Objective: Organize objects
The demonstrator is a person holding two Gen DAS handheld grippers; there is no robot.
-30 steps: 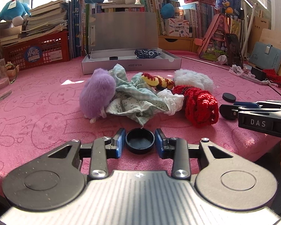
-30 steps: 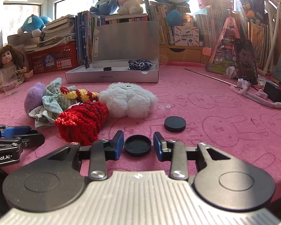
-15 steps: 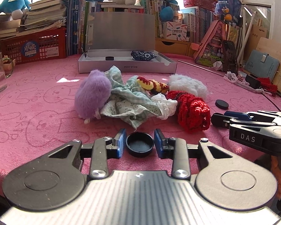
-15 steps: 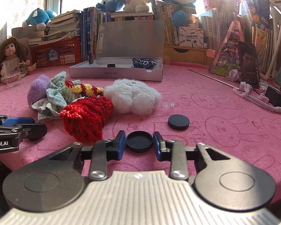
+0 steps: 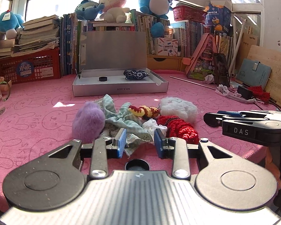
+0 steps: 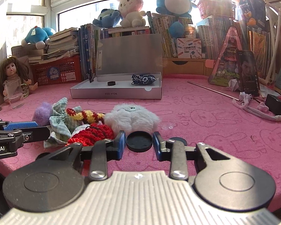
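Your right gripper (image 6: 139,143) squeezes a black cap (image 6: 139,141). The silver box (image 6: 115,93) sits straight ahead, past the white fluffy toy (image 6: 132,118). Your left gripper (image 5: 140,143) looks empty; another black cap (image 5: 137,165) lies below it.

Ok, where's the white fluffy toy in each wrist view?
Left wrist: white fluffy toy right of centre, behind the red knit piece.
Right wrist: toy at centre, just beyond the gripped black cap.
Shared landmark: the open grey box behind it.
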